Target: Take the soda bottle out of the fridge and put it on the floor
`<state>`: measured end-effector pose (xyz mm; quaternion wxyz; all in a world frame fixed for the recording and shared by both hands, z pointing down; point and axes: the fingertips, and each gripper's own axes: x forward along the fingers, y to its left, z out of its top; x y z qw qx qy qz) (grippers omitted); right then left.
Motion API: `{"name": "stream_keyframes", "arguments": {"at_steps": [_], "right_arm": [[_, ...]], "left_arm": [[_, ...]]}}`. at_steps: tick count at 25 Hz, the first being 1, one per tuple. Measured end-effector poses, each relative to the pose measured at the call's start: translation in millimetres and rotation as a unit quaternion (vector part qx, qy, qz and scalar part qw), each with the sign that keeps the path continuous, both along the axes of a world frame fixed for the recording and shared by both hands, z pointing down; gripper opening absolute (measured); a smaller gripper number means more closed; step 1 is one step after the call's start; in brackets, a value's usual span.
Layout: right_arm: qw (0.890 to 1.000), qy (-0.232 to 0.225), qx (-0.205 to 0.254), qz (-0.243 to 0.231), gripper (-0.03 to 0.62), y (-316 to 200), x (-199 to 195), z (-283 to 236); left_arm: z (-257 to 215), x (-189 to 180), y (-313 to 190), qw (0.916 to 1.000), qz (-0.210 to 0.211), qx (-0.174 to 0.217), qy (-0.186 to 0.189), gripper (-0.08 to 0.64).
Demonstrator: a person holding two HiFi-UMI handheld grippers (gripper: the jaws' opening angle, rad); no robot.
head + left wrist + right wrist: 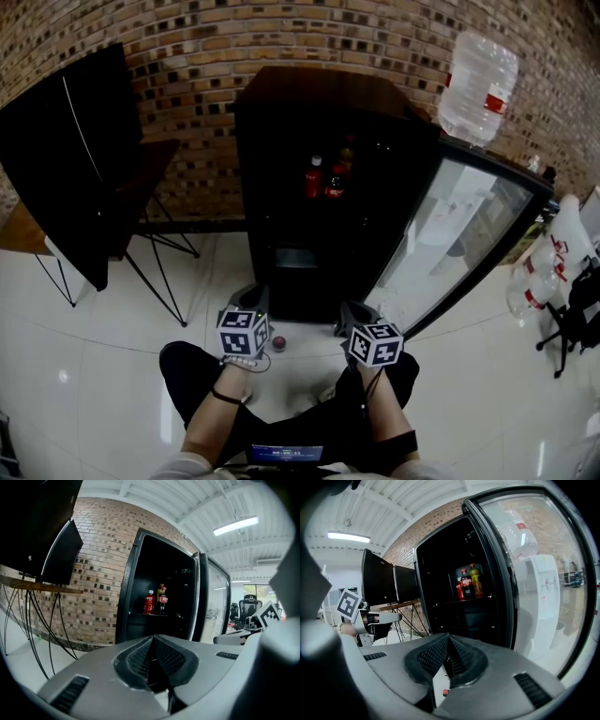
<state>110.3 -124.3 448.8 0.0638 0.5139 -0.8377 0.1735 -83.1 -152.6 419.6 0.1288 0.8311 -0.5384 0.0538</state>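
The soda bottle (162,599), dark with a red label, stands upright on a shelf (154,614) inside the fridge (309,89). A red bottle (149,603) is just beside it, and the right gripper view shows a yellow one (475,582) on its other side. Which of these the task means I cannot tell for certain.

By the look of it, only the opening is done: the door (459,234) is swung wide to the right. The reach, the grasp, the lift out and the setting down are all left.

The left gripper (153,641) has its jaws closed together with nothing between them. The right gripper (447,639) looks the same, closed and empty. Both are held low in front of the fridge, well short of the shelf, so whichever one reaches in will have to open first.

The way in looks clear between the left wall of the fridge and the door edge. The neighbouring bottles crowd the grasp, though, and could be knocked.

The floor (112,375) is bare white tile to the left and right of the person. A small red thing (278,343) lies between the grippers, and the stand legs (155,281) under the monitor (66,141) stand off to the left. A jug (478,75) sits high on the right, beyond the door.
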Motion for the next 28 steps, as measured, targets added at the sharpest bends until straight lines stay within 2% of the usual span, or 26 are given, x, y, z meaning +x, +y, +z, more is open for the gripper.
{"name": "stream_keyframes", "arguments": {"at_steps": [8, 28], "right_arm": [[1.000, 0.007, 0.007, -0.001, -0.005, 0, 4, -3], [0.999, 0.032, 0.016, -0.002, -0.005, 0, 2, -6]], "left_arm": [[0, 12, -1, 1.0000, 0.003, 0.004, -0.005, 0.001], [3, 8, -2, 1.0000, -0.001, -0.001, 0.005, 0.002]]}}
